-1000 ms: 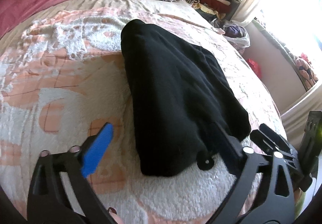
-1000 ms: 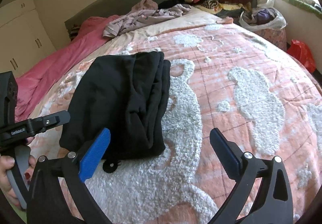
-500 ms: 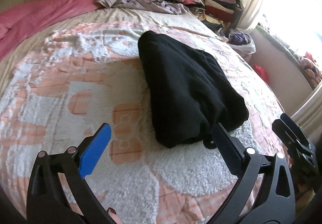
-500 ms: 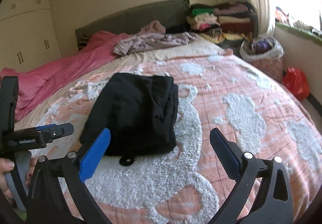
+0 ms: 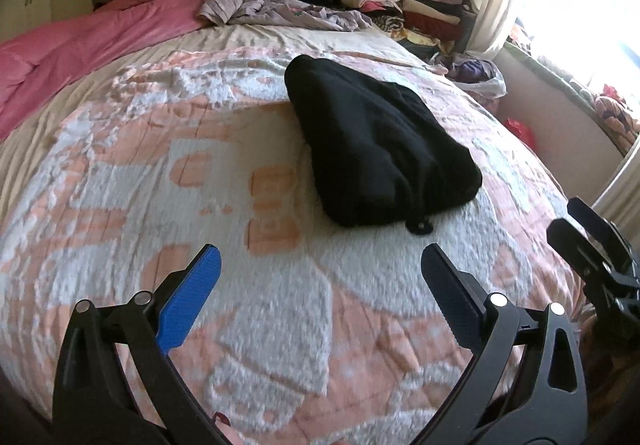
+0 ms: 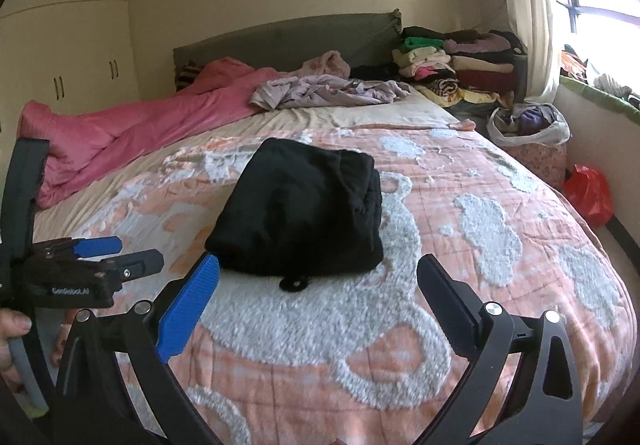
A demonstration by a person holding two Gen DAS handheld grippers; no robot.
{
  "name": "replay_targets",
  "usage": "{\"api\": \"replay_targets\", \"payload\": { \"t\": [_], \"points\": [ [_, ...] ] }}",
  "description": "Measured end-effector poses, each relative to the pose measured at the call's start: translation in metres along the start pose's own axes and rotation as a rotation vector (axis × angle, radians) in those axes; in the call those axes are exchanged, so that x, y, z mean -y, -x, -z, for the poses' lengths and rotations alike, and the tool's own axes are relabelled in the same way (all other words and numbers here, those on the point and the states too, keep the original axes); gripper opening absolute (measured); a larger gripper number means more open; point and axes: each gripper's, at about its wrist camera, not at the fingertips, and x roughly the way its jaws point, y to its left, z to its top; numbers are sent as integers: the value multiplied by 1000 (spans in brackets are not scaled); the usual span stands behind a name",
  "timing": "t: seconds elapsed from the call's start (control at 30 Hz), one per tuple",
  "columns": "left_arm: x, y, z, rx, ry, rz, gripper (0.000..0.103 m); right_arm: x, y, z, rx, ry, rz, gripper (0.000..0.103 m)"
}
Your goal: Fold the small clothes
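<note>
A folded black garment (image 5: pixel 376 149) lies on the peach and white bedspread (image 5: pixel 200 205); it also shows in the right wrist view (image 6: pixel 304 213). A small black loop (image 6: pixel 294 282) sticks out at its near edge. My left gripper (image 5: pixel 320 269) is open and empty, well short of the garment. My right gripper (image 6: pixel 318 277) is open and empty, just in front of the garment's near edge. The left gripper also shows at the left of the right wrist view (image 6: pixel 116 253).
A pink duvet (image 6: pixel 120 141) lies along the bed's left side. A crumpled lilac garment (image 6: pixel 328 91) lies near the headboard. Stacks of folded clothes (image 6: pixel 456 61) stand at the back right. A bag of clothes (image 6: pixel 528 125) and a red bag (image 6: pixel 588 197) are beside the bed.
Both grippers have pulled back and risen away from the black garment, which stays folded on the bed. Both stay open.
</note>
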Motion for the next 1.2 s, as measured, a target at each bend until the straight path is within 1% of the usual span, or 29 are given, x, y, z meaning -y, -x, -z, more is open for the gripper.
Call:
{"api": "replay_targets", "payload": {
  "t": [0.27,0.4,1.2],
  "points": [
    [0,9,30,4,5,-15,94,-4,2,20,-71,-16,-6,99],
    [-2,9,38,-11,21,-4,94,-4,-1,25,-97,-22,-6,99],
    [-5,16,34,-19,26,-34,94,1,-3,27,-105,-28,4,99]
  ]
}}
